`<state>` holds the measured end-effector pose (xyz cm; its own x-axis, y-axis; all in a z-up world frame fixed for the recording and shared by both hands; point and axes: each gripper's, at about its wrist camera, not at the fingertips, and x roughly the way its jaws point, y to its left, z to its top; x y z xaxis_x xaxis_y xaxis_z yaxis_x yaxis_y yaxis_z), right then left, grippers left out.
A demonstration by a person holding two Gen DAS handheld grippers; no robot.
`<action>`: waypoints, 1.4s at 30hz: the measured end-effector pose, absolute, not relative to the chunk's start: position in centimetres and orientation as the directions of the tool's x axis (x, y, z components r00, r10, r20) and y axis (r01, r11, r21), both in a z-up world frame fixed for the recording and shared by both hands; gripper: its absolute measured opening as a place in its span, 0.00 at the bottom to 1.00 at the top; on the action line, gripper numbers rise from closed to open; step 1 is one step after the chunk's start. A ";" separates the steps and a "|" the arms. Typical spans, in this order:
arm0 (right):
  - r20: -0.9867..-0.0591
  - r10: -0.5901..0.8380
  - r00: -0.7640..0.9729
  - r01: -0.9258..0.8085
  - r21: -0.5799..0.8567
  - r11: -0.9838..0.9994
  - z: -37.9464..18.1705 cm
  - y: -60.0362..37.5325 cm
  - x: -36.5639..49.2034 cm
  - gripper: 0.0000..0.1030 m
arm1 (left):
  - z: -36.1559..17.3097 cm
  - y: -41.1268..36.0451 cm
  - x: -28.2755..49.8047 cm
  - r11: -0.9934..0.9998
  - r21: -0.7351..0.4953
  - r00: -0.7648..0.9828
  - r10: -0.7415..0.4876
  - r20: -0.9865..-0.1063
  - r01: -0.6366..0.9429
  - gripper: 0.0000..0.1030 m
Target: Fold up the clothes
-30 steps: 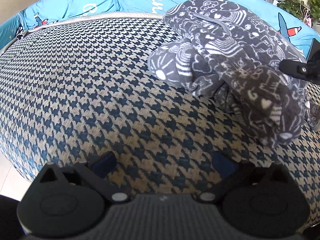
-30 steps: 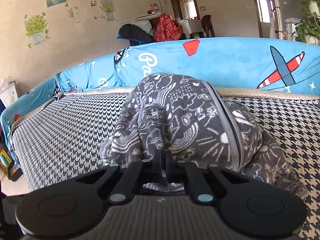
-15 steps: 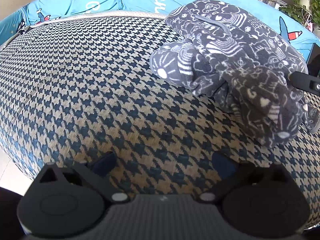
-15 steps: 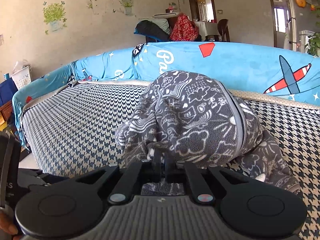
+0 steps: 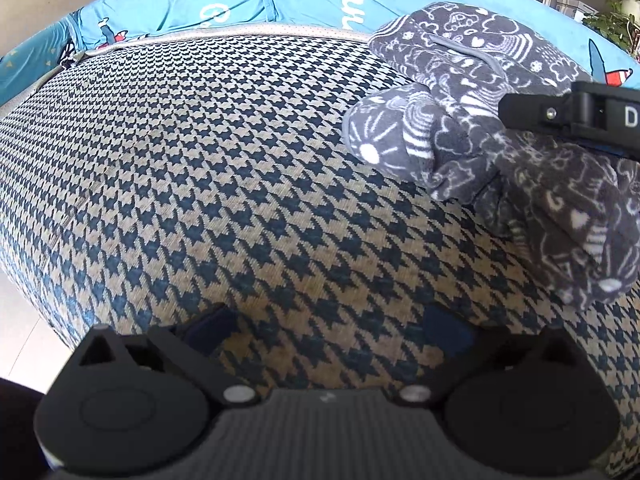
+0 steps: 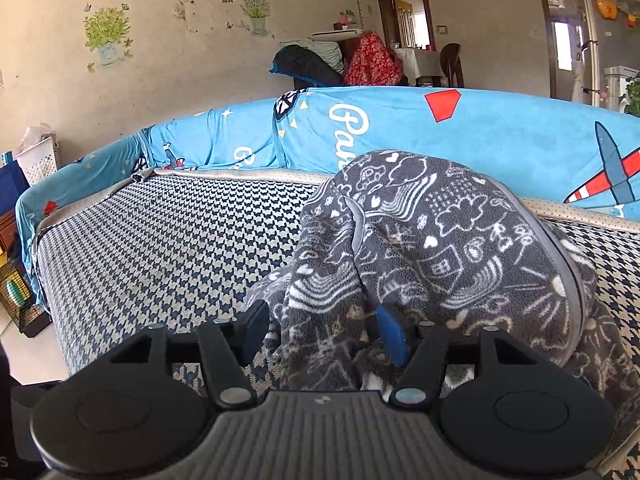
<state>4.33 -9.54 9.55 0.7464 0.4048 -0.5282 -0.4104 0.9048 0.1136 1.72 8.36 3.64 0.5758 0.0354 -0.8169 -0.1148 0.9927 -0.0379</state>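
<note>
Fleece garment (image 6: 432, 264) between right hand-held gripper (image 6: 324, 332) fingers

One grey garment (image 6: 440, 248), two grippers (image 5: 332, 328) (image 6: 324, 332)

The fleece jacket (image 5: 500, 128) runs off the right edge in the left wrist view, part of it covered by the right gripper (image 6: 322, 334). From the right wrist, its near folds hide behind the gripper body, and one blue fingertip (image 6: 392, 334) sits half buried in cloth.
</note>
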 end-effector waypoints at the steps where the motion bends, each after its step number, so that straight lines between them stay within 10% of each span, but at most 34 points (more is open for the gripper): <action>1: -0.536 0.396 0.746 -0.409 0.101 0.907 9.3 -9.2 4.6 0.66 | 3.6 8.4 1.7 0.992 -0.039 0.576 0.036 -0.817 -0.118 1.00; 9: -0.573 0.301 0.762 -0.382 -0.024 0.924 7.3 -6.9 5.8 0.66 | 3.8 8.3 0.3 0.991 -0.044 0.578 0.038 -0.815 -0.127 1.00; 13: -0.562 0.300 0.770 -0.344 0.030 0.938 7.5 -8.0 6.1 0.27 | 3.8 8.3 0.0 0.990 -0.048 0.578 0.037 -0.815 -0.132 1.00; 16: -0.553 0.326 0.767 -0.329 0.098 0.939 8.0 -9.4 6.0 0.17 | 3.7 8.5 0.0 0.989 -0.047 0.578 0.041 -0.815 -0.137 1.00; 42: -0.558 0.373 0.741 -0.381 0.108 0.918 9.8 -16.4 -8.9 0.14 | 4.6 8.7 -2.1 0.982 -0.049 0.575 0.067 -0.815 -0.185 1.00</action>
<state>-8.85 -16.44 9.79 0.7412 0.3729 -0.5582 -0.3808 0.9183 0.1078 -2.14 8.73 4.64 0.5749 0.0673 -0.8155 -0.1848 0.9815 -0.0492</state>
